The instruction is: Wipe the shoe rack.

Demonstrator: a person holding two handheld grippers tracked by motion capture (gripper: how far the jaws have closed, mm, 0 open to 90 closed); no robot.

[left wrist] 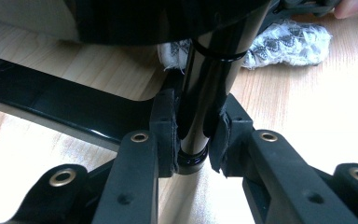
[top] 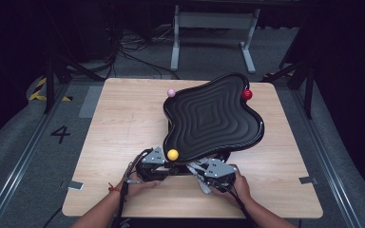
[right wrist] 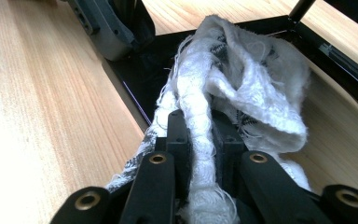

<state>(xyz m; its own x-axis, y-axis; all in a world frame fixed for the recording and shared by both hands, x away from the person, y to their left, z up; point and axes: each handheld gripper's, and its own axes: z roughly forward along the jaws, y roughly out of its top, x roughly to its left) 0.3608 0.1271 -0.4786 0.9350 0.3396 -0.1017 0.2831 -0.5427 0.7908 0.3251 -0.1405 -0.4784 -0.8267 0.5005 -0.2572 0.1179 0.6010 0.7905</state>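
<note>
Here the left hand-held gripper [left wrist: 193,140] is clamped tight on a black post [left wrist: 209,88] under a wavy black tray [top: 211,116], low on the post near its foot. The right hand-held gripper [right wrist: 200,140] is closed on a white cloth [right wrist: 242,79], which bunches over the stand's black base [right wrist: 140,79] on the tabletop [top: 119,123]. Yellow [top: 172,154], pink [top: 171,92] and red [top: 246,94] balls sit at the tray's rim.

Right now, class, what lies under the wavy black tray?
Under the tray, the left tongs clamp a black post beside a white cloth and black base frame. The tray hides the rest.
</note>
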